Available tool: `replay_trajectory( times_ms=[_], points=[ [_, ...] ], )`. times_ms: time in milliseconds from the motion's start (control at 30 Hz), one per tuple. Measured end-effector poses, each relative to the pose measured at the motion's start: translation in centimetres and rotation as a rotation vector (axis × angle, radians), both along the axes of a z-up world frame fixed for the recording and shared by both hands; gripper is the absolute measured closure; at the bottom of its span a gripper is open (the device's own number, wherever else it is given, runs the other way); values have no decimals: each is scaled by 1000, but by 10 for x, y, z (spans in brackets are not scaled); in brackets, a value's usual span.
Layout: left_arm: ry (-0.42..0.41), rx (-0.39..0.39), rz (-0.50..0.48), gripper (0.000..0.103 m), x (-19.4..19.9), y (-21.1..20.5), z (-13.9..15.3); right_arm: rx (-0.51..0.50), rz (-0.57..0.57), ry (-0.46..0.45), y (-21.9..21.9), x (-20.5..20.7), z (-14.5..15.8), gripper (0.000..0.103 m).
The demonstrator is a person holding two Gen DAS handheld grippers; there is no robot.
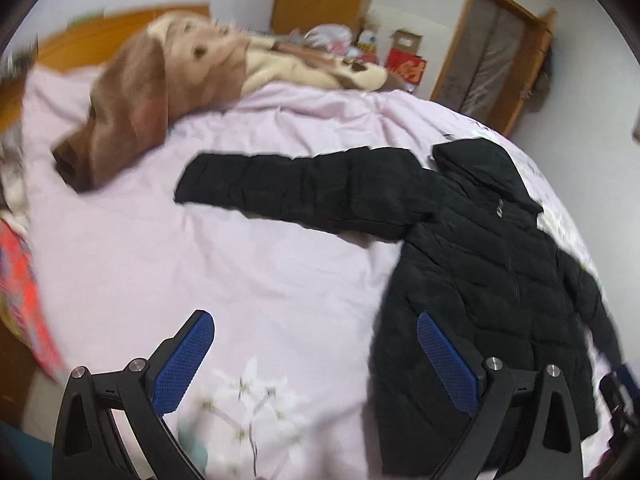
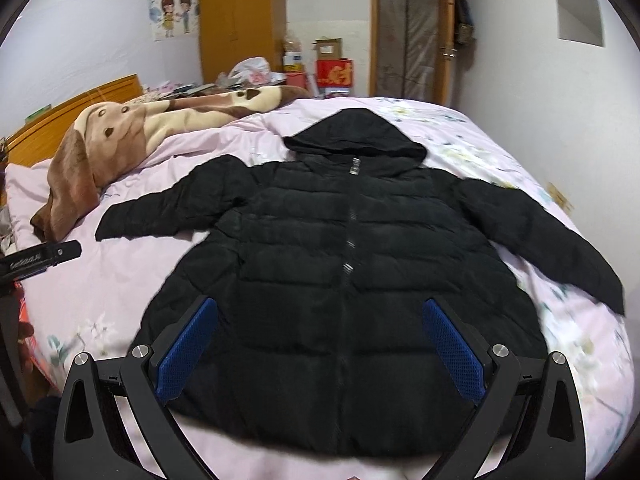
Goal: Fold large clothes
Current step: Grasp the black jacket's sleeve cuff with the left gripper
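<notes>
Left wrist view first: the left gripper point(image 1: 316, 360) hangs over bare pink bedsheet point(image 1: 240, 264), its blue pads point(image 1: 186, 362) spread wide and holding nothing. The black jacket point(image 1: 480, 280) lies off to the right of these fingers, its near hem edge just behind the right-hand pad. One sleeve point(image 1: 288, 188) stretches out flat to the left across the bed, pointing toward the brown blanket point(image 1: 132, 108) heaped near the headboard. The hood point(image 1: 476, 164) sits at the far end. This view is a bit blurred, so fine detail is lost.

Over to the right wrist view: the right gripper point(image 2: 320, 344) is parked squarely over the jacket's lower front, fingers splayed apart and empty, one pad either side of the zipper point(image 2: 348, 248). The jacket runs lengthwise straight away from these fingers, hem nearest, hood point(image 2: 352, 136) farthest, both sleeves fanned out sideways. The right sleeve point(image 2: 560, 248) angles down toward the bed's edge.

My read: nothing is folded yet. The left gripper is the nearer one to the outstretched left sleeve, which lies ahead of it and slightly right, so that sleeve looks like the natural first pick, to be carried across the jacket's long axis.
</notes>
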State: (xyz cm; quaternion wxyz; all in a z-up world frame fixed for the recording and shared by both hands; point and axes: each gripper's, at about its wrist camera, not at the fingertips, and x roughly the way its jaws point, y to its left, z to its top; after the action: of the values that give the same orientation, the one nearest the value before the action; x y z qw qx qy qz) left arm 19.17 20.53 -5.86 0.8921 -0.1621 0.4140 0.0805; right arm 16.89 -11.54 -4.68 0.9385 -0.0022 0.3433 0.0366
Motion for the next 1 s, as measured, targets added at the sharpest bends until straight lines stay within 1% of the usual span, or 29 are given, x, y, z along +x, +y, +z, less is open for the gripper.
replay_trajectory(
  times_ms=[133,167,267,333,400,500,600,633,700,733,800,833,867,900,933,967,1000],
  points=[
    [39,27,96,0,38,42,-22,-11,67,-14,26,38,-8,1],
    [38,17,115,0,49,52,-27,-19,86,-5,34,49,-11,1],
    [75,-22,159,0,83,80,-47,-14,131,17,54,76,-21,1],
    [126,-67,197,1,108,99,-65,-25,152,33,69,92,-29,1],
    [130,-95,220,1,127,112,-78,-31,178,34,81,103,-36,1],
    [129,-66,260,1,151,125,-94,-43,206,57,97,119,-48,1],
    [138,-117,292,1,171,134,-107,-48,229,79,108,133,-60,1],
    [142,-116,308,1,179,138,-111,-51,233,83,111,136,-62,1],
    [142,-140,328,1,191,145,-119,-54,246,91,114,144,-67,1],
    [157,-162,361,1,197,149,-125,-55,249,91,115,146,-68,1],
    [151,-229,409,1,204,157,-134,-58,252,91,117,150,-69,1],
    [166,-233,418,8,210,157,-139,-56,249,90,118,152,-71,1],
    [172,-226,416,11,215,156,-141,-52,248,91,117,154,-72,1],
    [165,-217,412,16,220,154,-142,-49,247,96,117,156,-73,1],
    [158,-208,410,24,223,151,-141,-49,246,99,117,157,-74,1],
    [157,-191,410,26,226,148,-140,-48,245,101,117,158,-76,1],
    [150,-178,408,35,229,145,-138,-50,243,104,117,159,-77,1]
  ],
)
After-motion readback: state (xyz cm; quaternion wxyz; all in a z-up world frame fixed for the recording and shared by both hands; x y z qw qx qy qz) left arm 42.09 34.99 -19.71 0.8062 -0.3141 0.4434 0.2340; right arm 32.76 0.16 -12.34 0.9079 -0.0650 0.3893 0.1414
